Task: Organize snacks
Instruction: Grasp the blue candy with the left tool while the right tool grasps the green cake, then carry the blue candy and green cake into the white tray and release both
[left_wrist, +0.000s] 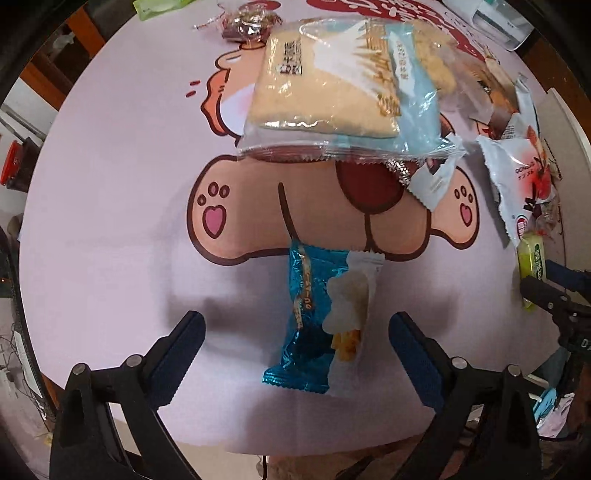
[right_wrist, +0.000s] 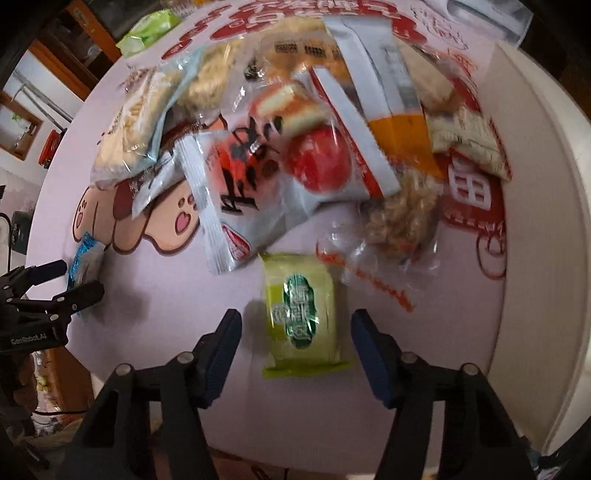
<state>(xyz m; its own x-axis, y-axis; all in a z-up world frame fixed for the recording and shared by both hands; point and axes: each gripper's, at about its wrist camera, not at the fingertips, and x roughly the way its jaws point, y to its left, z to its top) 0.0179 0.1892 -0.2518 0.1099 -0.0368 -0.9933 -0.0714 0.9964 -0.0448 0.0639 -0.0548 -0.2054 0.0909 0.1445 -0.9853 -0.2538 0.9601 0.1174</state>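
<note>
The left gripper (left_wrist: 297, 352) stands wide apart around a blue foil snack packet (left_wrist: 317, 321) without touching it, and the right gripper (right_wrist: 295, 354) likewise gapes around a green wrapped cake (right_wrist: 301, 312). Both packets lie flat on a pale mat (left_wrist: 110, 221) printed with a cartoon animal. Beyond, a blurred pile of snacks (right_wrist: 295, 129) lies beside a white tray's rim (right_wrist: 535, 221), with dim room clutter cut off at the edges.

A big pink mat (left_wrist: 110, 155) covers the table. It has a cartoon dog with pink paw hearts and red writing at the far end. A white machine (left_wrist: 496, 18) sits at the far right corner. A red thing (left_wrist: 11, 162) sits off to the left, past the mat.
</note>
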